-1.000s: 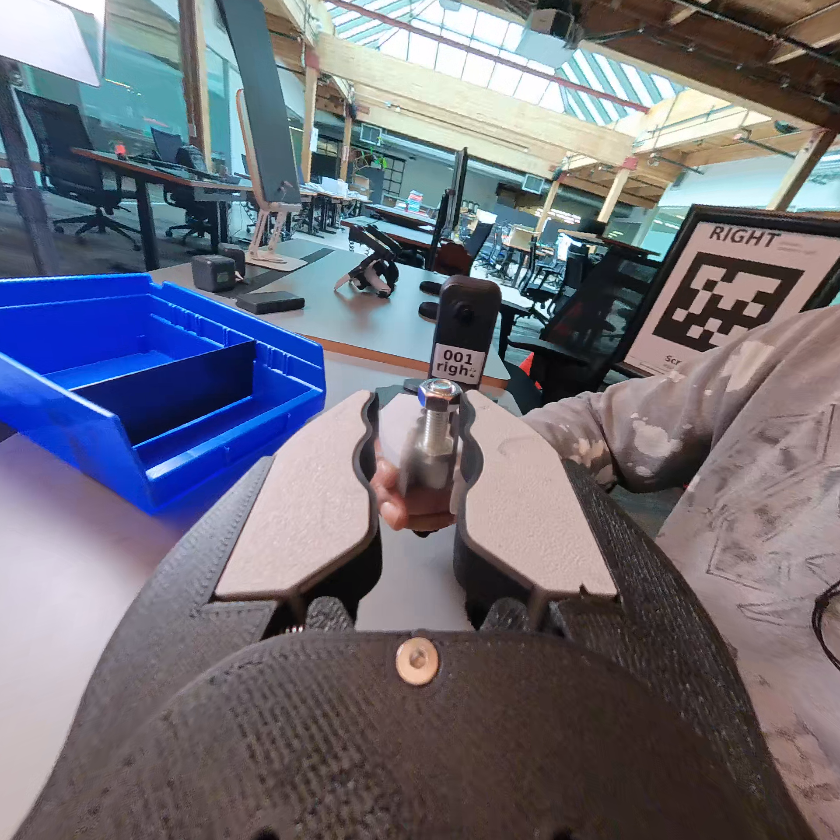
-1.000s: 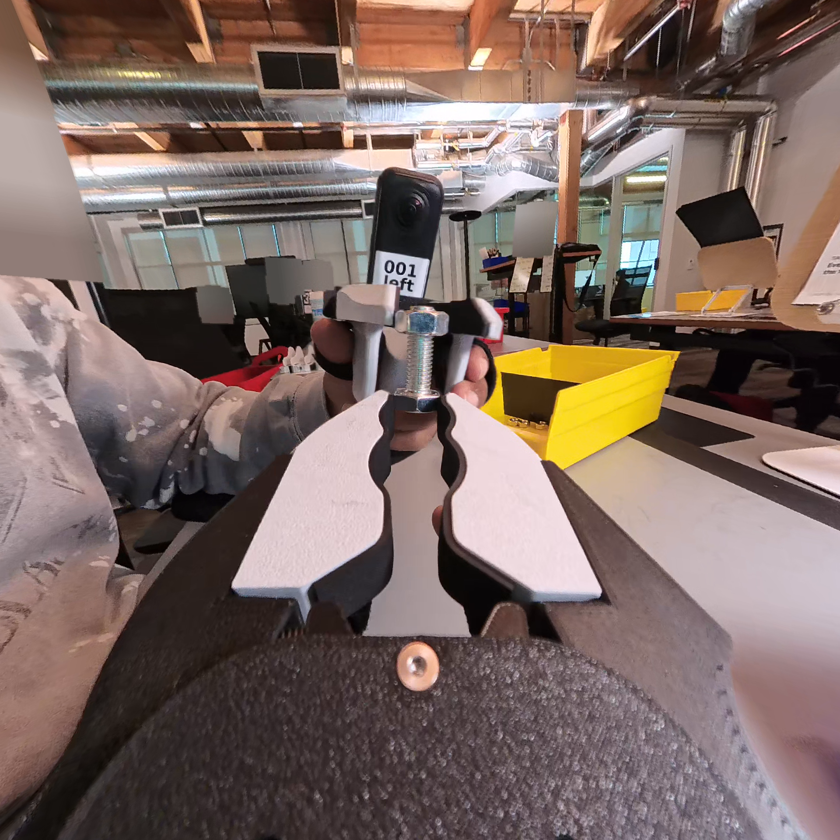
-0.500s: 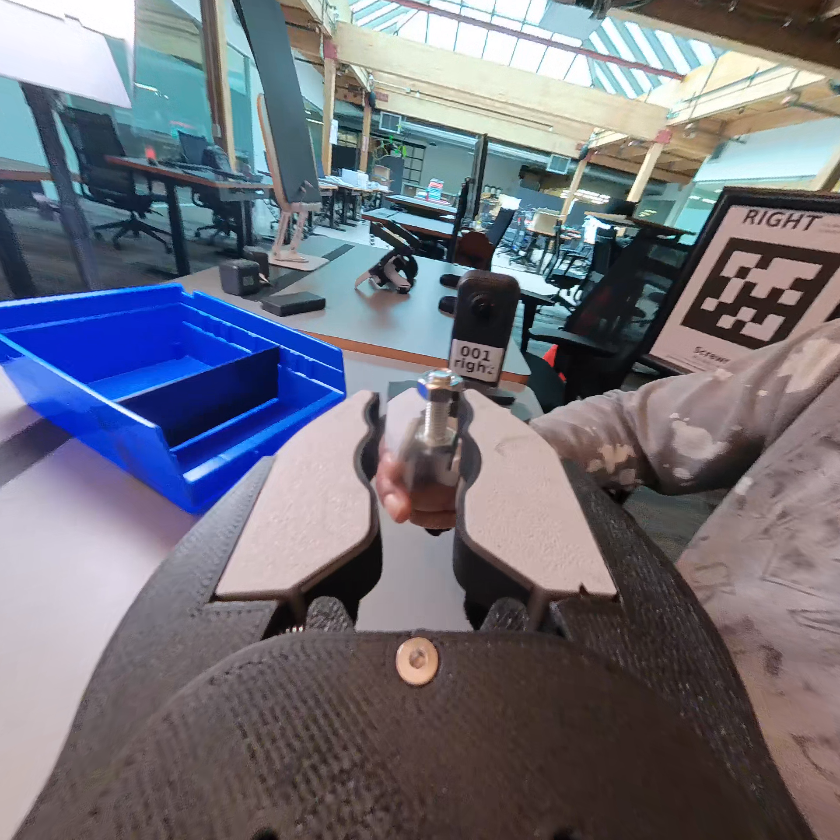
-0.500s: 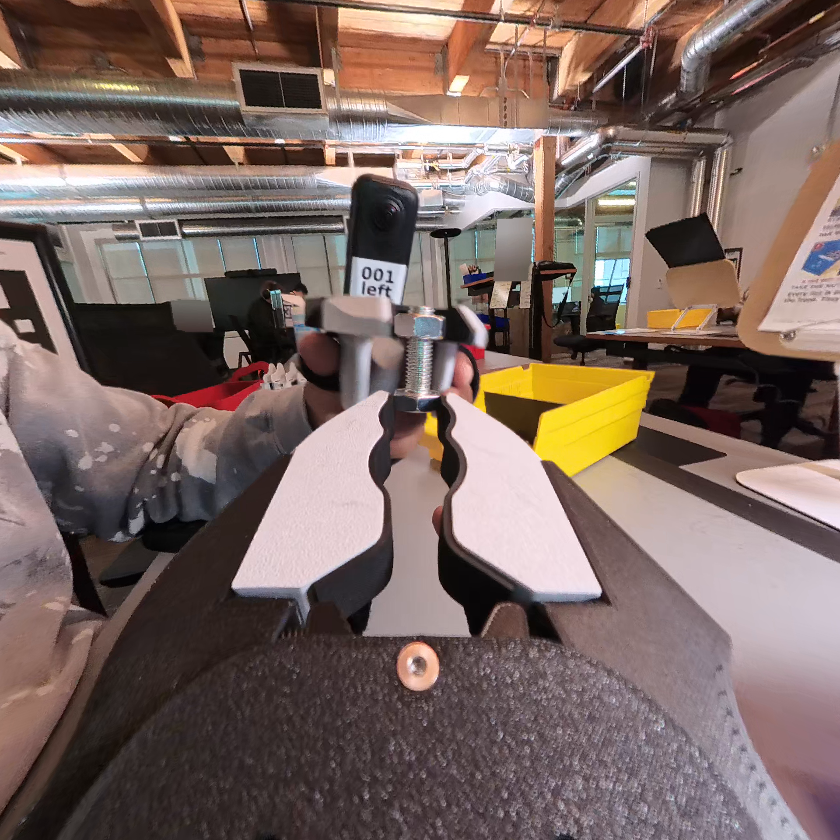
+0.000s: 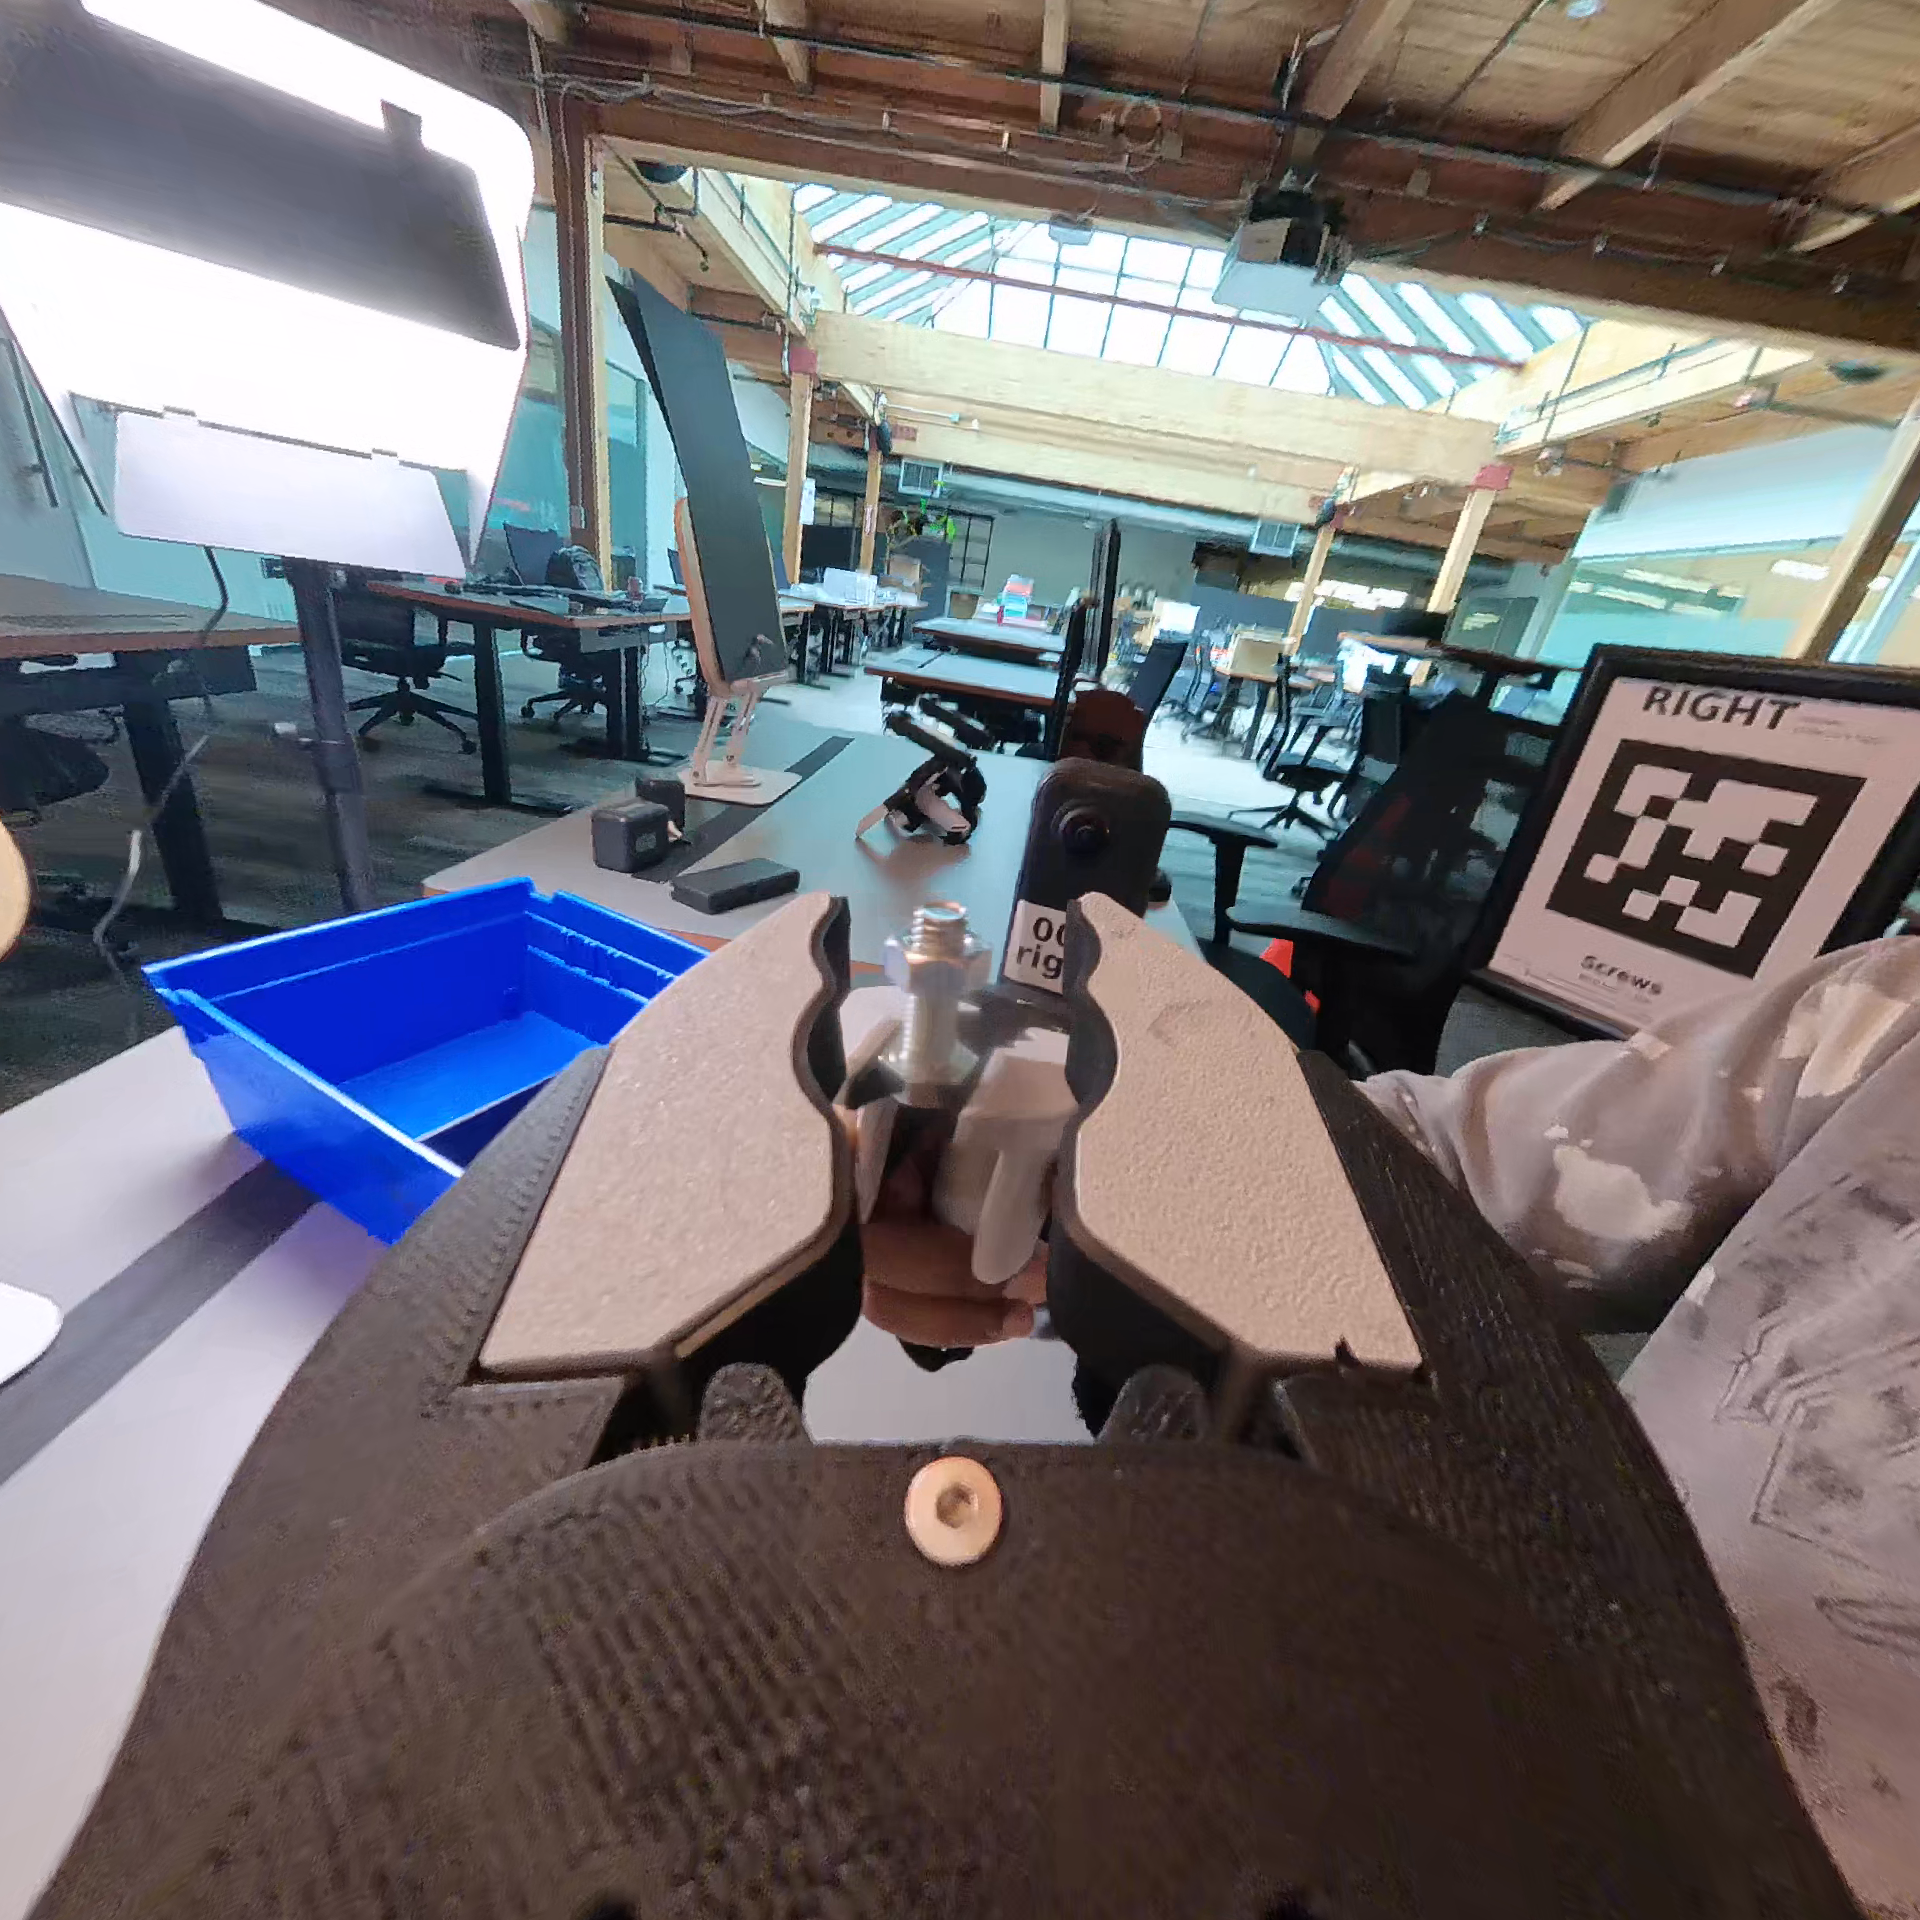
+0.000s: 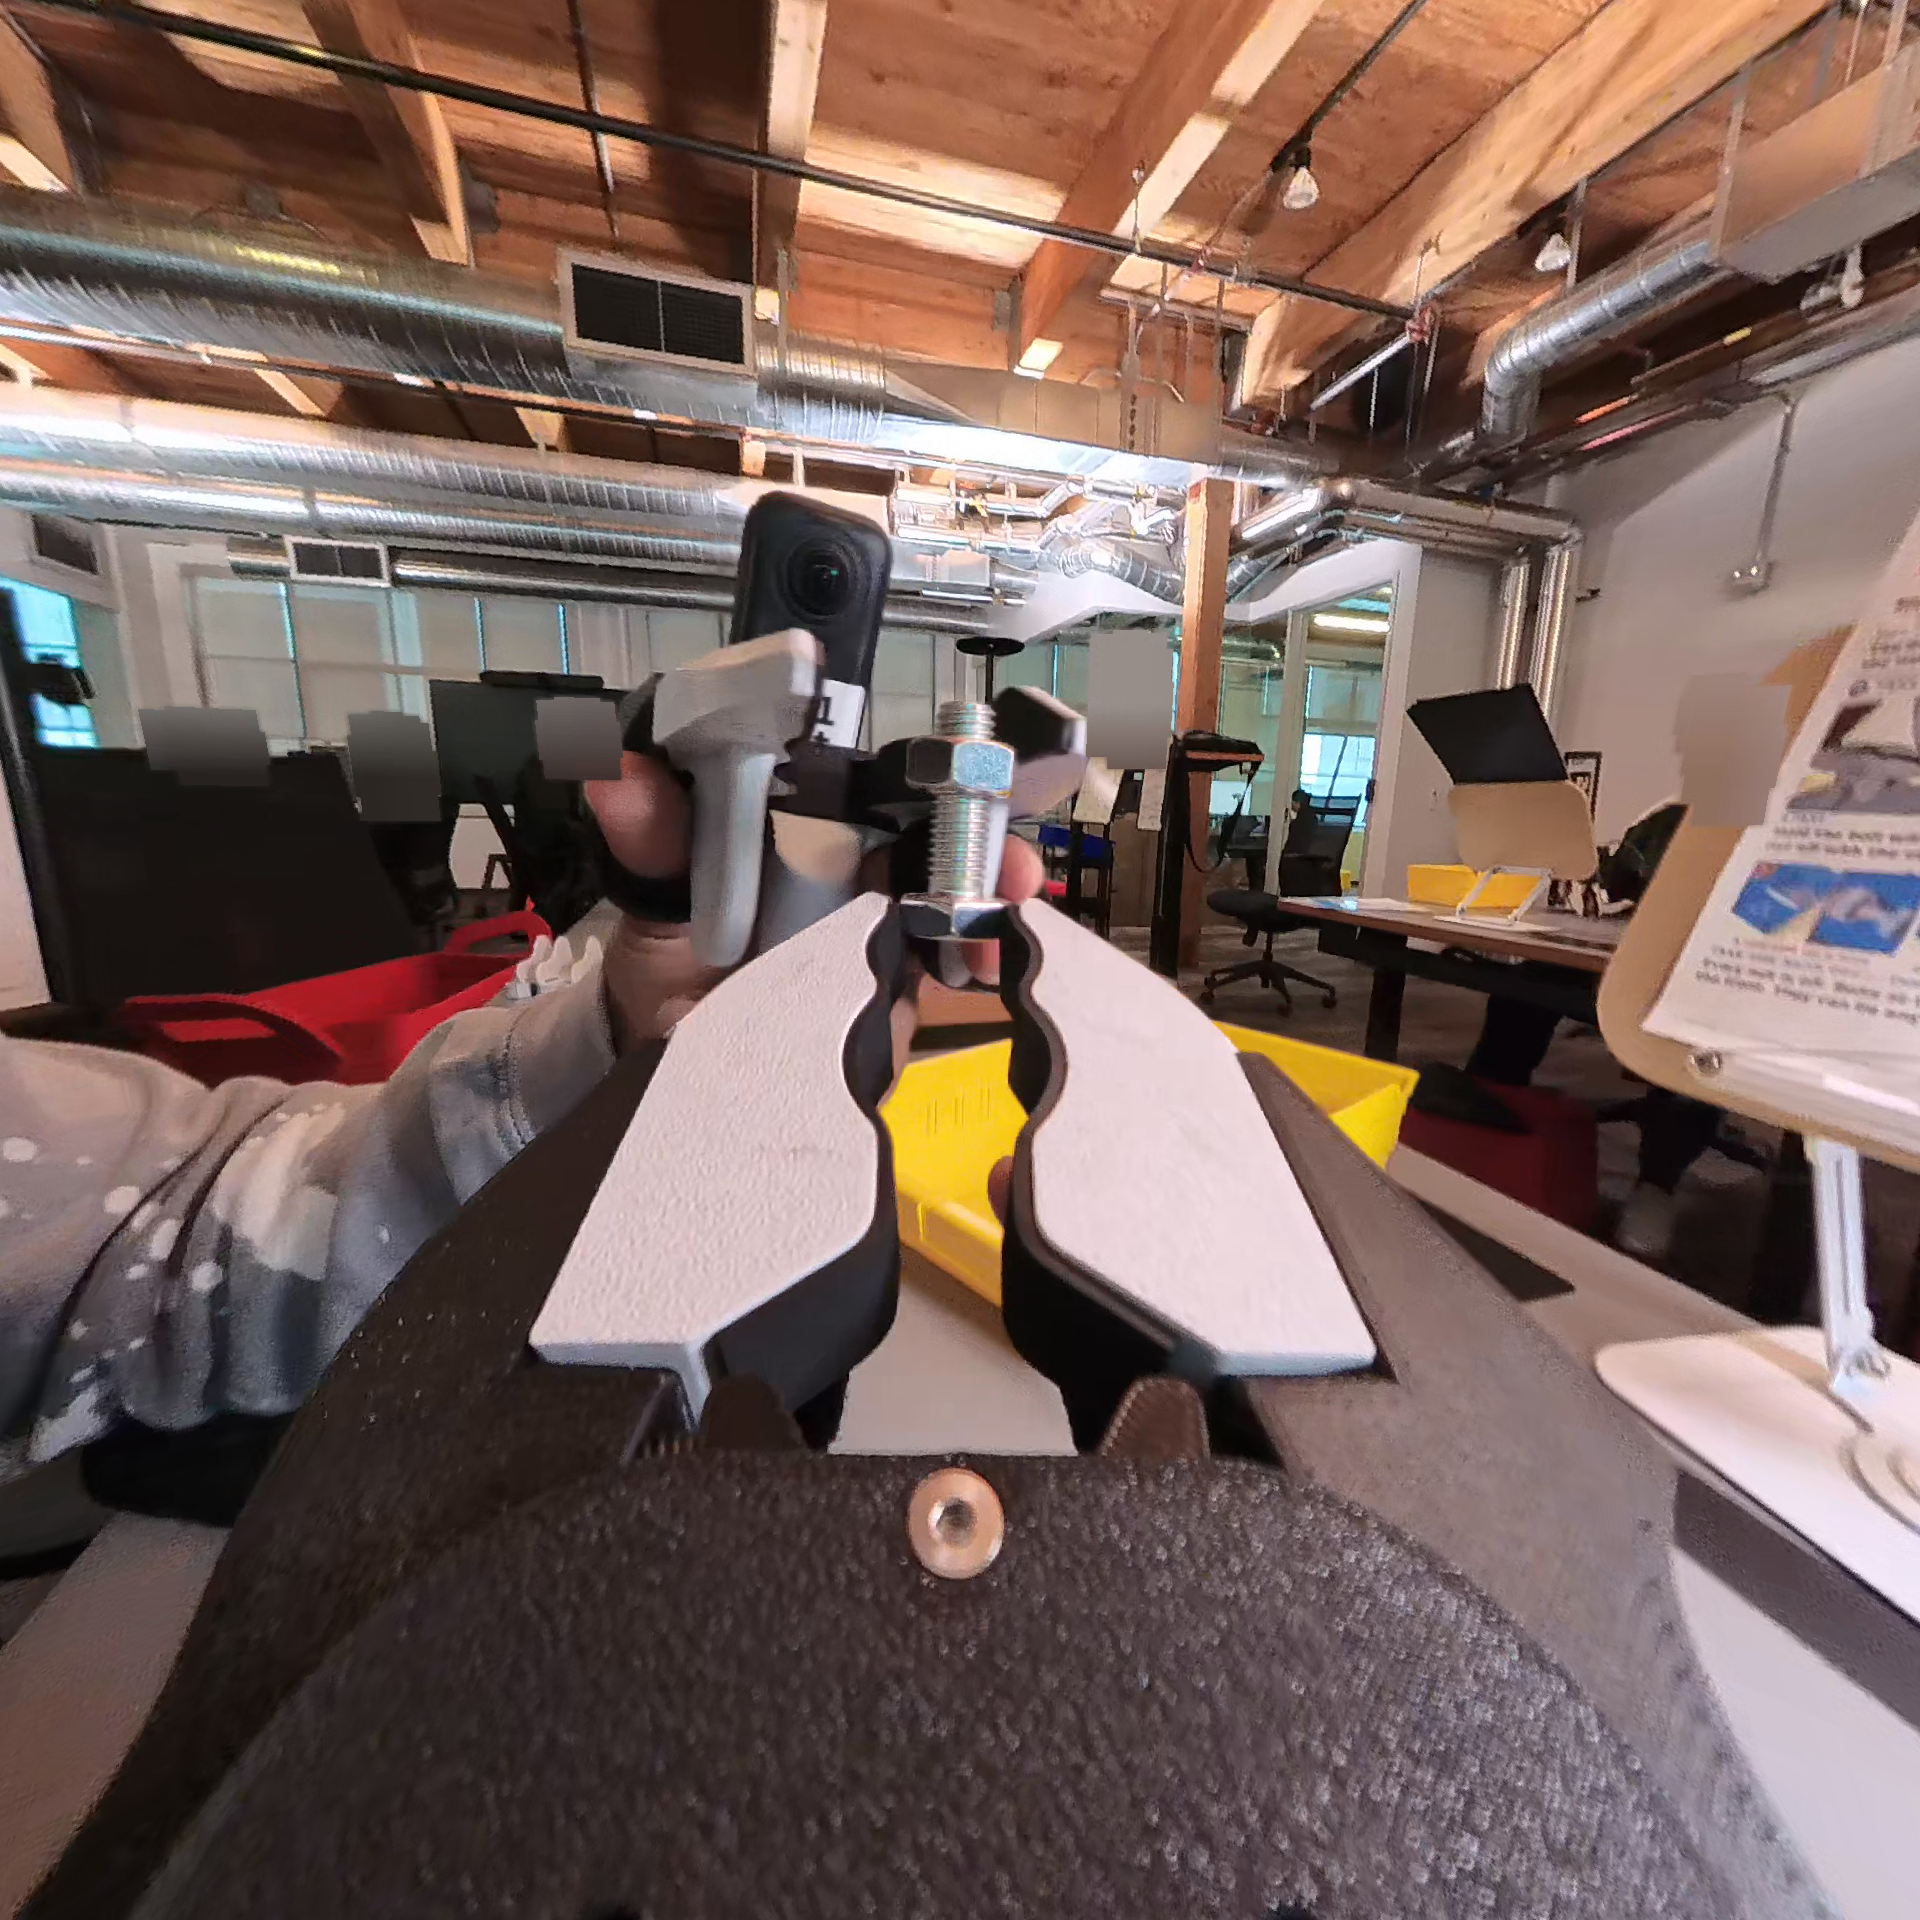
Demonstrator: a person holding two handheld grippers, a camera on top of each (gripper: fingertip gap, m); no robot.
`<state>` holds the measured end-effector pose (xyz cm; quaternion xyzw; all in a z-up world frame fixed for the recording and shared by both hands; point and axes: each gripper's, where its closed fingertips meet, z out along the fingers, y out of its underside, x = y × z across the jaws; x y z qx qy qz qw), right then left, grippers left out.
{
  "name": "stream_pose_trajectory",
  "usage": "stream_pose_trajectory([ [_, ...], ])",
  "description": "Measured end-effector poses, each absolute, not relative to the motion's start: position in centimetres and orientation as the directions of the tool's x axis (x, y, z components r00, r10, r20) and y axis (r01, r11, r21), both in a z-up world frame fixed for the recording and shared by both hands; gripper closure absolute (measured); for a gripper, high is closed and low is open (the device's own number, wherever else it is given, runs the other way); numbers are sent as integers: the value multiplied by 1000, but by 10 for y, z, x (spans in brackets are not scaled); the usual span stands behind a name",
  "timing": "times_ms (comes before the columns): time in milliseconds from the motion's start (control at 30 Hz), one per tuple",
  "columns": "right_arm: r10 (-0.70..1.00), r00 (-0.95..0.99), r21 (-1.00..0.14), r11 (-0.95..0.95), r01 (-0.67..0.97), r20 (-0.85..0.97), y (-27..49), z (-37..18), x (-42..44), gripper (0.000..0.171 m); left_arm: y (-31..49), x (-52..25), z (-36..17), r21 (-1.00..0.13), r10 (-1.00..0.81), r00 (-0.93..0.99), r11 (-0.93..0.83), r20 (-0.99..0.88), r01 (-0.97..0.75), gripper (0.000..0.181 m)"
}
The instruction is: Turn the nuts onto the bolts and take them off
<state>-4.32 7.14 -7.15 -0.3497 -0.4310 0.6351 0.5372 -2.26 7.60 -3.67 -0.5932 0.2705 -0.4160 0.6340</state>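
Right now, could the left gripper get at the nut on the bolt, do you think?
Probably yes. The left gripper is open with the nut between its fingertips and nothing else in the gap. The right gripper clamps the bolt by its head, well clear of the nut.

Each pair of tongs has two pale grey, grainy plates with wavy black-edged inner rims, set on a coarse black printed body. The left tongs [image 5: 954, 935] carry a round brass-coloured screw [image 5: 953, 1509] at the middle of the body; the right tongs [image 6: 956, 920] carry a like screw [image 6: 955, 1523]. A slim black camera stick [image 6: 812, 582] with a white label rises above the left tongs. The sleeve [image 5: 1621, 1122] is grey with white paint-like flecks.
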Motion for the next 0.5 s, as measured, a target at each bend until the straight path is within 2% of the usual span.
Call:
stream_pose_trajectory([
  [167, 984, -178, -909, -54, -413, 23, 75, -55, -46, 153, 87, -41, -34, -986, -815, 568, -27, 116, 162, 142],
  [200, 983, -180, -910, -54, -412, 24, 76, -57, -43, 153, 93, -50, -37, -986, -783, 609, -37, 130, 163, 154],
  [267, 974, -226, -885, -101, -455, 6, 77, -50, -30, 153, 102, -72, -42, -988, -714, 692, 4, 106, 156, 161],
  [367, 978, -209, -883, -95, -459, 3, 82, -48, -24, 153, 94, -70, -39, -972, -776, 605, -42, 179, 233, 155],
  [500, 980, -200, -905, -105, -412, -22, 82, -62, -35, 153, 80, -37, -43, -982, -836, 532, -42, 135, 183, 144],
])
